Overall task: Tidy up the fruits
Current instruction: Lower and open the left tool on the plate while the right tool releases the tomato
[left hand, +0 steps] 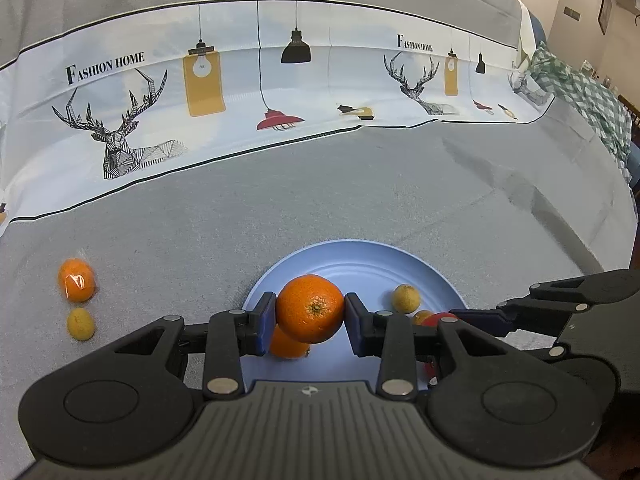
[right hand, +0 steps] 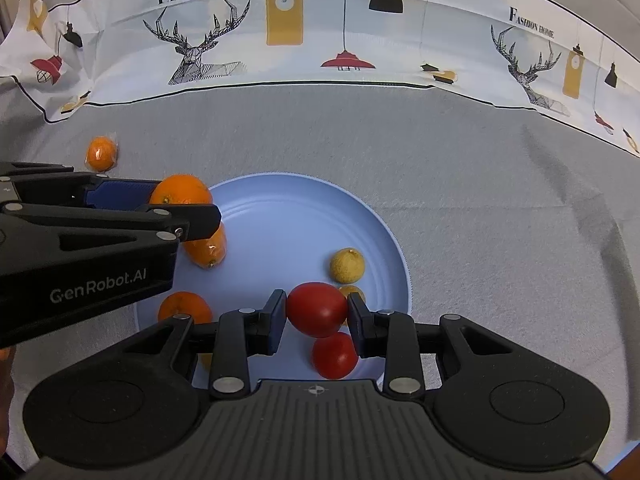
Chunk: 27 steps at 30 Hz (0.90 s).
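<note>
My left gripper (left hand: 311,309) is shut on an orange (left hand: 310,307) and holds it over the left side of a light blue plate (left hand: 360,254). My right gripper (right hand: 317,312) is shut on a red tomato (right hand: 316,309) above the plate's (right hand: 288,208) near part. On the plate lie a wrapped orange (right hand: 208,250), another orange (right hand: 185,307), a yellow lemon (right hand: 347,265), a second tomato (right hand: 334,356) and a small yellow-orange fruit (right hand: 353,292) partly hidden behind my fingers. The left gripper (right hand: 188,204) with its orange also shows in the right wrist view.
A wrapped orange (left hand: 76,279) and a small yellow fruit (left hand: 81,323) lie on the grey tablecloth left of the plate. A printed cloth with deer and lamps (left hand: 280,80) runs along the back. A green checked cloth (left hand: 576,92) lies at the far right.
</note>
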Each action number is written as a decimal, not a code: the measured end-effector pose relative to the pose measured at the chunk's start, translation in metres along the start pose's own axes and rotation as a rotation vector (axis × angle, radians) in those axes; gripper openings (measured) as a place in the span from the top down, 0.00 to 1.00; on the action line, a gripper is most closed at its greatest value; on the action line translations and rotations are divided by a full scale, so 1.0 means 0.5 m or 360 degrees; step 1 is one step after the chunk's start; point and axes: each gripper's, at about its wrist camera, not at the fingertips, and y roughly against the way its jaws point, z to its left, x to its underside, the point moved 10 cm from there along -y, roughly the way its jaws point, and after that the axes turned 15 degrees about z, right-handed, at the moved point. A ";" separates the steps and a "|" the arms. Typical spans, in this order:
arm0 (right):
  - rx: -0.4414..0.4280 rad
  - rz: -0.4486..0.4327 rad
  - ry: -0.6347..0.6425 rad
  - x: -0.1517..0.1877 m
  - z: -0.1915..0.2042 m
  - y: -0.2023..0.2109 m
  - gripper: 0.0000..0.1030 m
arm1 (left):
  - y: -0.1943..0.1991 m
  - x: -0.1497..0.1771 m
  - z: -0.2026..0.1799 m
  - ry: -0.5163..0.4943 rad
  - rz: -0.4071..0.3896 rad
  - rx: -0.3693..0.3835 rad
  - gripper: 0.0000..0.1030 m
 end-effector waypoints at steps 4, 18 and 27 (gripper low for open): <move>0.0001 0.0002 0.0003 -0.001 0.004 0.000 0.67 | -0.001 -0.001 -0.002 -0.0006 0.0001 0.0002 0.61; 0.0005 0.0008 0.0001 -0.004 0.002 0.000 0.67 | -0.004 0.000 -0.008 -0.0011 0.0001 0.0001 0.61; 0.0019 0.0021 0.0007 -0.002 0.001 -0.003 0.65 | -0.002 -0.001 -0.010 -0.0003 -0.0006 0.0016 0.61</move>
